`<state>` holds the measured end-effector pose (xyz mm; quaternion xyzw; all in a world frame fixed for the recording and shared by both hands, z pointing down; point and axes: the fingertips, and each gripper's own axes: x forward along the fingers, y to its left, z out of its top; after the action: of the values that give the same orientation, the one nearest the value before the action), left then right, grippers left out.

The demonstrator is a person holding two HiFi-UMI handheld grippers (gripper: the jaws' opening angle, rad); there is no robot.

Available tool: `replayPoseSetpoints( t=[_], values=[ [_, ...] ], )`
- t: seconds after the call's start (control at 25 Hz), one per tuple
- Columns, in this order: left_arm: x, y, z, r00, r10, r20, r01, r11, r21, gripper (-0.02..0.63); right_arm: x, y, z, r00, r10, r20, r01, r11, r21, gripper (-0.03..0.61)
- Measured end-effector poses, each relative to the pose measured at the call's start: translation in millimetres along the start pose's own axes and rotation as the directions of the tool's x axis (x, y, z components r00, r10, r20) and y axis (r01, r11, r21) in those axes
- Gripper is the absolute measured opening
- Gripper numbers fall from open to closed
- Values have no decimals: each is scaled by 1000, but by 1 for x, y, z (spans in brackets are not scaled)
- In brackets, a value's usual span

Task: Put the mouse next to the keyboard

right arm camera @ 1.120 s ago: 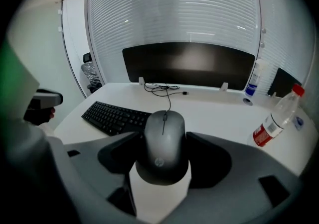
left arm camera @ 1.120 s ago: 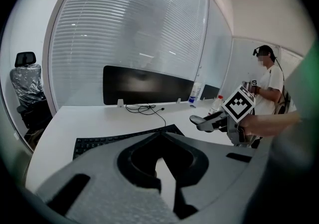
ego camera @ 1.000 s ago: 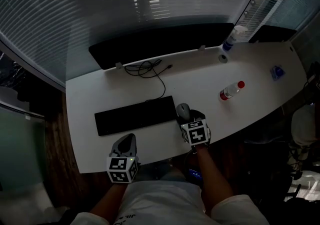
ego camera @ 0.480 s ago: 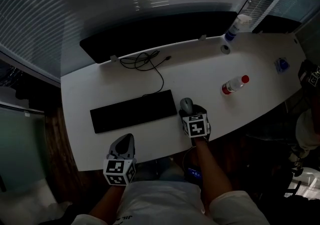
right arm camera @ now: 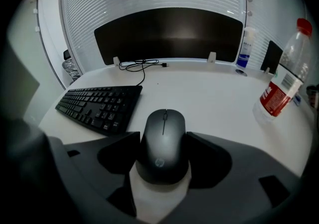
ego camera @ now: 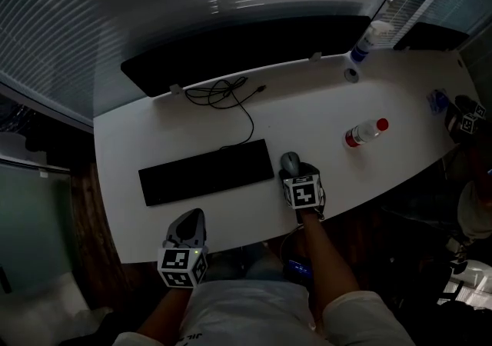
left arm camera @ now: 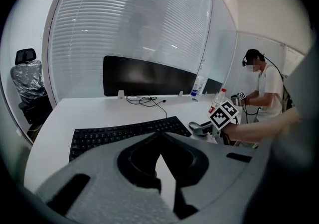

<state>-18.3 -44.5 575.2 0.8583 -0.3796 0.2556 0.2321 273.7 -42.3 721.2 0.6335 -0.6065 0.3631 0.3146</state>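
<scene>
A dark grey mouse (ego camera: pixel 290 161) rests on the white desk (ego camera: pixel 307 118), just right of the black keyboard (ego camera: pixel 206 172). My right gripper (ego camera: pixel 292 171) reaches it from the near side. In the right gripper view both jaws press on the flanks of the mouse (right arm camera: pixel 163 143), with the keyboard (right arm camera: pixel 99 106) to its left. My left gripper (ego camera: pixel 191 220) hangs over the desk's near edge, below the keyboard, its jaws shut with nothing between them. The left gripper view shows its tips (left arm camera: pixel 159 139) meeting, the keyboard (left arm camera: pixel 124 136) beyond and the mouse (left arm camera: pixel 199 127) at the right.
A plastic bottle with a red cap (ego camera: pixel 364 133) lies right of the mouse. A long black monitor (ego camera: pixel 246 52) stands along the back with a coiled cable (ego camera: pixel 227 98) before it. A spray bottle (ego camera: pixel 367 38) and a small roll (ego camera: pixel 352 74) sit back right. A person (left arm camera: pixel 261 91) stands at the desk's right end.
The head view has shifted a little. The right gripper stays at the mouse beside the keyboard, and the left gripper stays at the near edge.
</scene>
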Motion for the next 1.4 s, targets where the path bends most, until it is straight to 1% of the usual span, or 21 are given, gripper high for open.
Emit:
replayPoseSetpoints(
  t=[0.12,0.28,0.6,0.92,1.16,1.28,1.4],
  values=[
    [2,-2,1,1000,-2,3,2,1000,0,6,3,0,-2,1000,11,6,-11,1000,-3,293],
    [3,-2,2,1000,5,1,-5,1000,-23,6,4,1,-1,999,26,26,-26,1000,-6,293],
    [0,-3,3,1000,9,5,-9,1000,-28,6,4,1,-2,998,34,51,-34,999,-10,293],
    [-1,-2,3,1000,12,9,-12,999,-36,6,-5,2,0,998,39,43,-40,999,6,295],
    [-4,-4,14,999,9,39,-7,999,-49,6,-36,9,9,996,42,79,-43,999,15,295],
    [-9,-4,18,999,9,52,-6,999,-52,6,-64,25,21,992,56,117,-59,998,21,293],
    [-15,-5,23,999,9,53,-6,998,-58,6,-94,48,36,987,77,144,-76,997,-12,291]
  ],
)
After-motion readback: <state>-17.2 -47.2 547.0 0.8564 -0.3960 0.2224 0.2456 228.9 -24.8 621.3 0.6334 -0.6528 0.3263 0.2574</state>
